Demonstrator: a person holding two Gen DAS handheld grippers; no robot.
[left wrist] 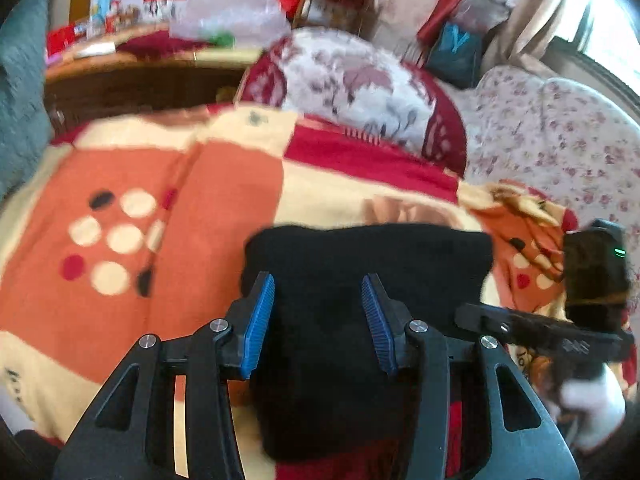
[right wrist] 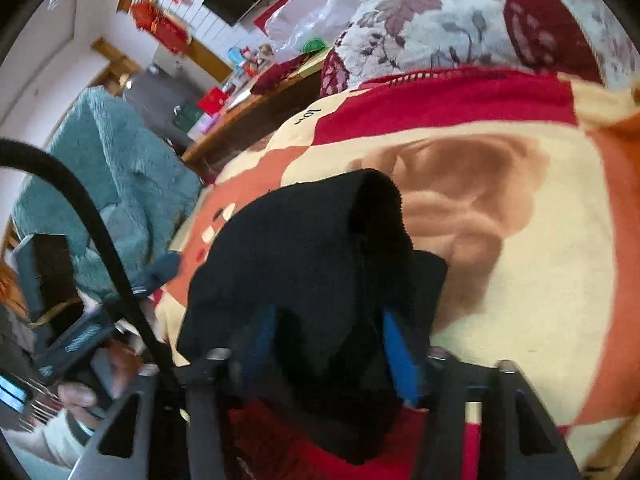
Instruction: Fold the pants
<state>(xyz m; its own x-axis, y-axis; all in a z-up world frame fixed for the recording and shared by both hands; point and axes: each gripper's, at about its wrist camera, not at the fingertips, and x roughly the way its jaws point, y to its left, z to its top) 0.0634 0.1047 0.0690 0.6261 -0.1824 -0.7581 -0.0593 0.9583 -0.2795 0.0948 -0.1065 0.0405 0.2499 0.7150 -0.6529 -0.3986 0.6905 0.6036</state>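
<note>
A: Pants status?

B: Black, folded into a compact block, lying on the blanket on the bed. Near edge runs under both tools. In the right wrist view the top layer humps up into a rounded fold.

A: Left tongs?

B: Apart. Blue pads stand either side over the pants with black cloth between them, not pressing it. No grip.

A: Right tongs?

B: Blurred. Blue pads sit apart with pants fabric bunched between them. Can't tell if they pinch it. In the left wrist view the right tool is beside the pants' right edge, a white-sleeved hand on it.

A: Surroundings?

B: Blanket is orange, cream and red, with dots and a brown cartoon print. Floral pillow past the far end of the blanket. Flowered bedding to its right. Teal fleece on the left. Wooden shelf behind with clutter and a plastic bag.
</note>
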